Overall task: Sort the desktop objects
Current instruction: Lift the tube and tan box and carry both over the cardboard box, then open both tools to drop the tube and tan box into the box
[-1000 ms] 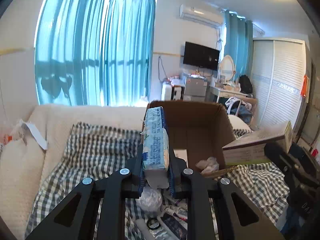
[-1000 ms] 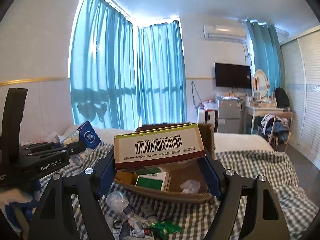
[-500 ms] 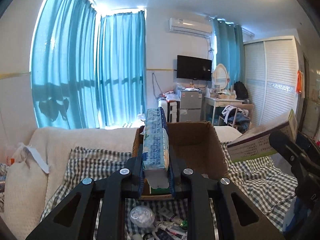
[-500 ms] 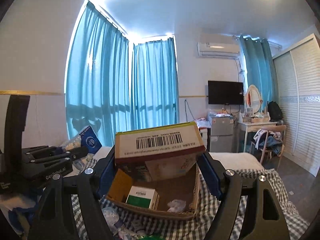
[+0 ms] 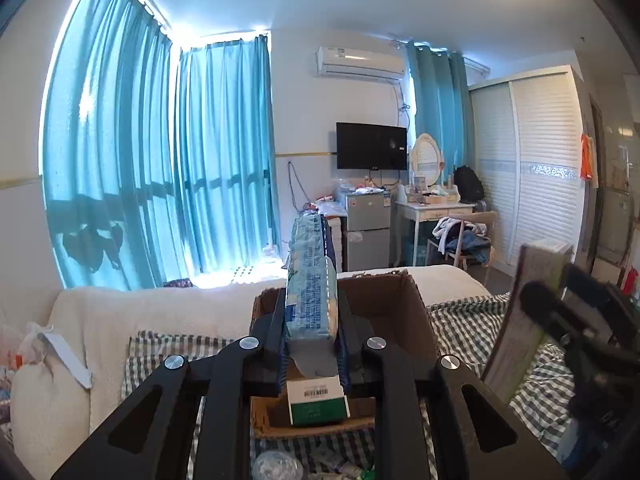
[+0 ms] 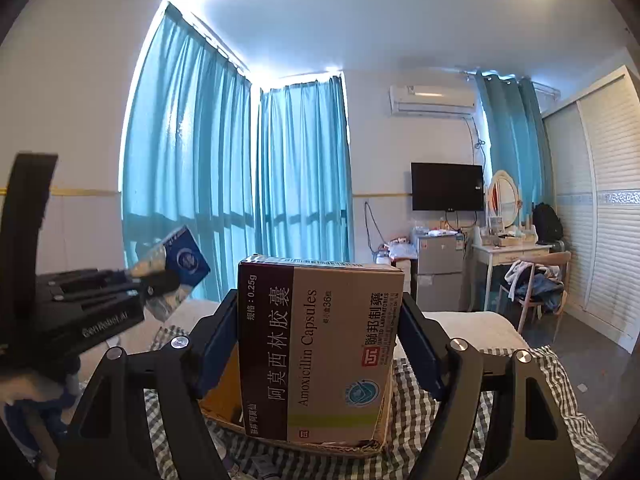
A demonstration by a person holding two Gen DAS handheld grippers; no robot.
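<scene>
A: What is held at this moment?

B: A slim pale-blue tissue pack is clamped edge-on between the fingers of the left gripper. An amoxicillin capsule box is pinched by its two side faces in the right gripper, whose jaws stand wide because the box itself is wide.

A: And where is the destination?

B: An open cardboard box is seen just ahead of and below the left fingertips, resting on a checked cloth. A small green-and-white carton is already lying inside it, directly beneath the held pack. From the right wrist, only a strip of the cardboard rim shows under and behind the capsule box.

A: How should the drop be handled well?

B: Judging from this, both items are being carried above the carton. Each should be brought past the near rim before any release, so that nothing is caught on the edge. The tissue pack is best lowered beside the green carton, not on top of it. The capsule box is held tilted, so it should be levelled and lowered before the jaws are parted.

A: Any hazard?

B: The two grippers are close, the right one showing at the far right of the left view. One release at a time would probably be safer.
</scene>
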